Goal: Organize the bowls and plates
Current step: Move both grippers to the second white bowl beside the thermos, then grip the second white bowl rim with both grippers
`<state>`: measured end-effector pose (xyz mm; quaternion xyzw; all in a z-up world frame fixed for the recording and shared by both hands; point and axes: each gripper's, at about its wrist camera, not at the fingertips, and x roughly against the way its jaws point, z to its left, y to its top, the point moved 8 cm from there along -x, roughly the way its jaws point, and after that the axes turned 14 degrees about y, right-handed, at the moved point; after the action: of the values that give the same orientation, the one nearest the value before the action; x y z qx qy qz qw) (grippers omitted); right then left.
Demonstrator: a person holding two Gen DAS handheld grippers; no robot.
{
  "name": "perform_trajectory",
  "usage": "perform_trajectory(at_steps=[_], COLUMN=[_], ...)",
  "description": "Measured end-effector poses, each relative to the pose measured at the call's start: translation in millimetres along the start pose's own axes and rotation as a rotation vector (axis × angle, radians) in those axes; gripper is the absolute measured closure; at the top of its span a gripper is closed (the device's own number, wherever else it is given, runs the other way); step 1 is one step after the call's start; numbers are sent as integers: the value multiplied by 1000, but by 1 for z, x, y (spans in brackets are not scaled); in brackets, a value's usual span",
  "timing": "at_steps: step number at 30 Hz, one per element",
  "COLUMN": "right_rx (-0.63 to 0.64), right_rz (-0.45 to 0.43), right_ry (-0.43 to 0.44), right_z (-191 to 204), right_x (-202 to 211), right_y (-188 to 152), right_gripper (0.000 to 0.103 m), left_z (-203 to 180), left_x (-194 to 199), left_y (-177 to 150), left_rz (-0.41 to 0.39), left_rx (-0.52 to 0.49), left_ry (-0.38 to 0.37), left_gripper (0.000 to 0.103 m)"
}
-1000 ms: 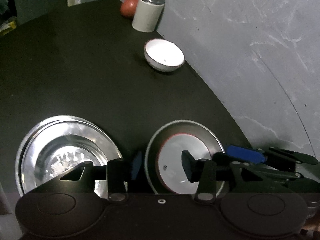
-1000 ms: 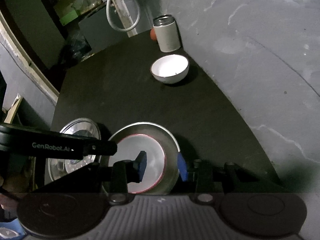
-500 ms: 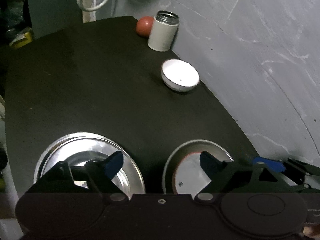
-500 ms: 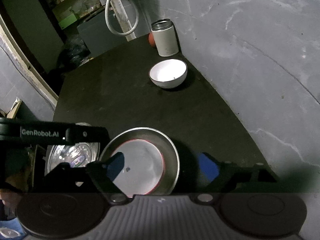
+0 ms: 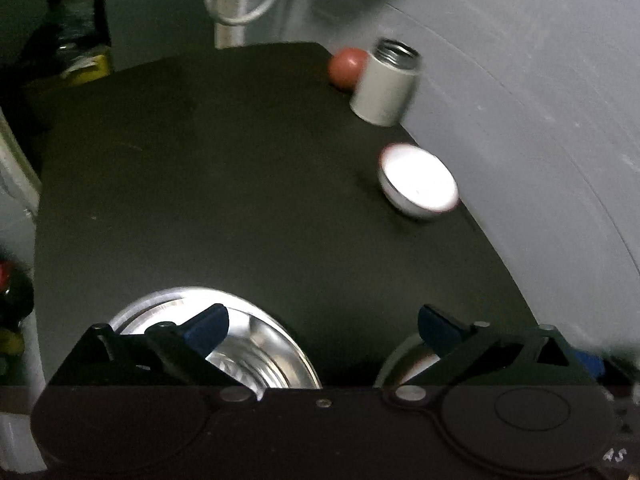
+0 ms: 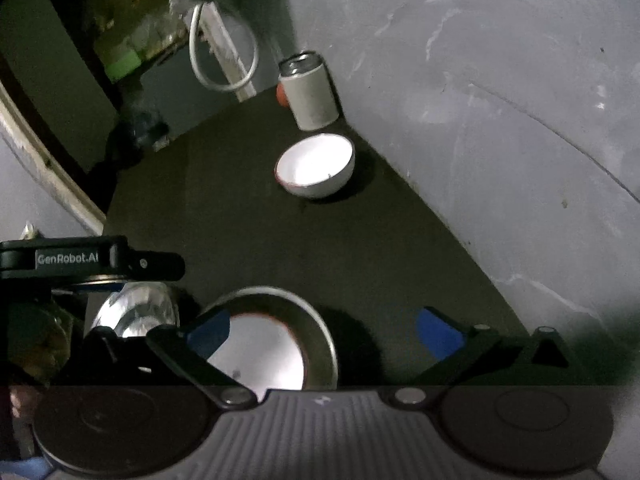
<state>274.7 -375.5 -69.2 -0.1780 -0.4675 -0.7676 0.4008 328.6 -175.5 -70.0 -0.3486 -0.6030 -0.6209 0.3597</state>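
Plates sit flat, face up, at the table's (image 6: 248, 232) near edge: a steel stack (image 5: 256, 344) left, a red-rimmed plate (image 6: 264, 356) inside a pan (image 6: 316, 320) right. A white bowl (image 6: 316, 166) stands upright by the far right edge. Both grippers, left (image 5: 322, 326) and right (image 6: 322, 330), gape wide, empty.

I count one white bowl (image 6: 316, 166) far ahead of my tongs, one flask (image 6: 310, 94) and one red ball (image 5: 347, 67) beyond it, and two metal plate stacks: shiny plates (image 5: 256, 344) below-left, rimmed plate (image 6: 288, 336) near.
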Motion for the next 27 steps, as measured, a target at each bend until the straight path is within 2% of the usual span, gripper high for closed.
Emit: perform_trajectory(at_steps=[5,10,14,17,20,27], right_rx=[-88,-149,-166,-140,-116,-114], right_rz=[-60,-89,-113,-145,-170,-150], right_ry=[37,35,19,-36,-79,-116], right_z=[-18,-33,-37,-37,-38,-45], right_x=[-15,-44,-67,-79,-92,-115], right_y=[16,41,65,78,89,101], right_gripper=[1,1,1,1,4,15], left_z=[1,-10,-20,-23,-29,-48], left_x=[-18,-44,-62,-69,-83,-109], left_y=[31,63,82,95,109,122], left_rz=[-14,-40,-39,-62,-55,-47], left_rx=[33,37,42,72,51,-49], left_ry=[43,74,72,60,38,14], left_gripper=[1,1,1,1,1,1])
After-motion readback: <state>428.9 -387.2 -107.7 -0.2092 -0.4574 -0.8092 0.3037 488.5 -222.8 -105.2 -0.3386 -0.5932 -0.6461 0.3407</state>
